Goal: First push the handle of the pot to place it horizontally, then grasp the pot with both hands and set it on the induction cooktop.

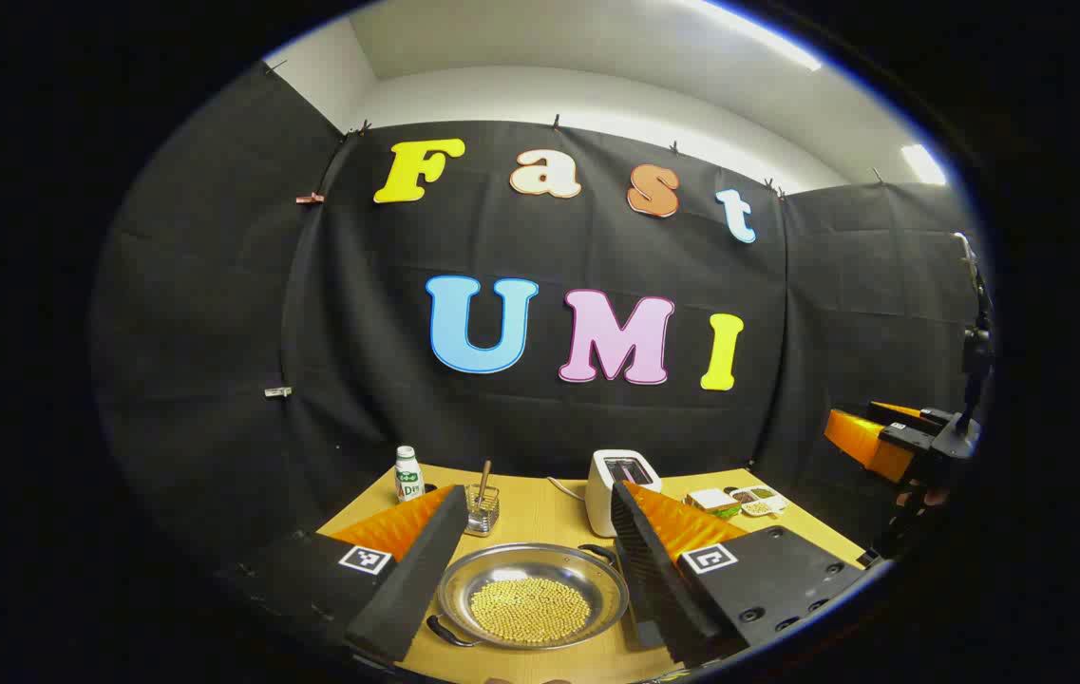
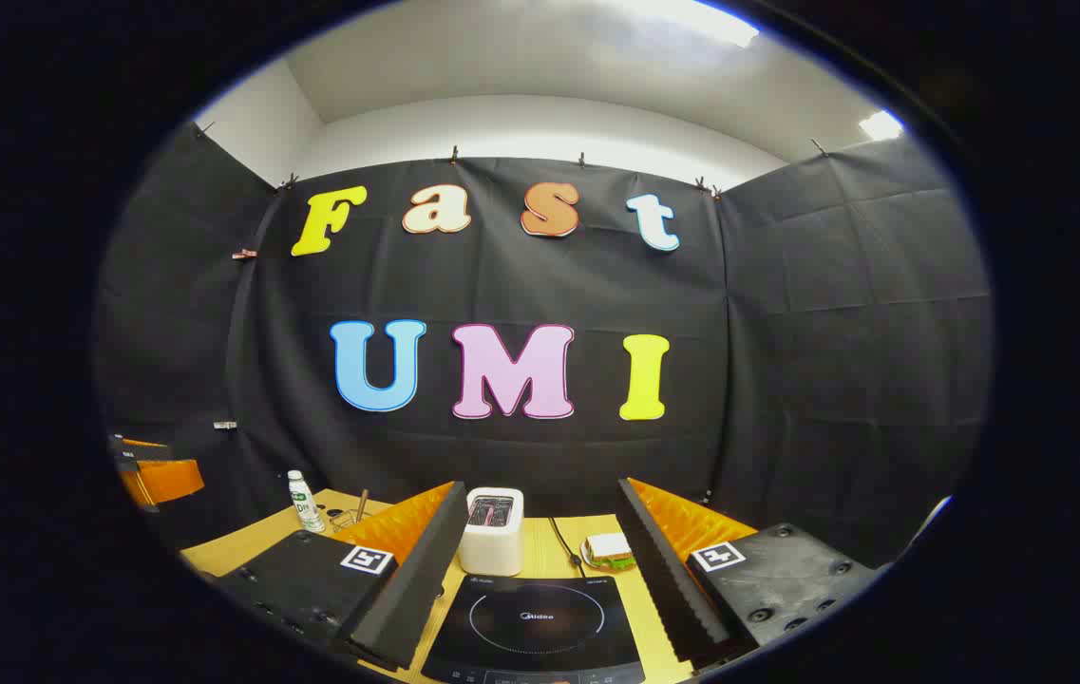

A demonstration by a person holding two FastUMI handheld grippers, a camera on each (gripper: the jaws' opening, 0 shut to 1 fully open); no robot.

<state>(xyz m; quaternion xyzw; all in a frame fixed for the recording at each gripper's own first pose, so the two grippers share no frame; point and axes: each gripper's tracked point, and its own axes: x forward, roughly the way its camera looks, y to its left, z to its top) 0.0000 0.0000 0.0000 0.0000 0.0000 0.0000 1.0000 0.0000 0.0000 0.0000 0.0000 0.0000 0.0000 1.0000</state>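
A shallow steel pot (image 1: 532,594) filled with small yellow beans sits on the wooden table, low in the left gripper view. Its two dark handles (image 1: 445,633) lie on a diagonal, one near-left and one far-right. My left gripper (image 1: 540,494) is open above the pot, one finger on each side, touching nothing. The black induction cooktop (image 2: 535,627) lies flat in the right gripper view. My right gripper (image 2: 540,486) hangs open over it with nothing between its fingers. Each gripper also shows at the edge of the other's view, the right gripper (image 1: 874,429) and the left gripper (image 2: 156,467).
A white toaster (image 1: 620,484) stands behind the pot and behind the cooktop (image 2: 492,530). A small white bottle (image 1: 407,473) and a glass holder with a stick (image 1: 482,508) stand at the back left. Small dishes (image 1: 748,501) and a sandwich (image 2: 608,549) sit at the back right.
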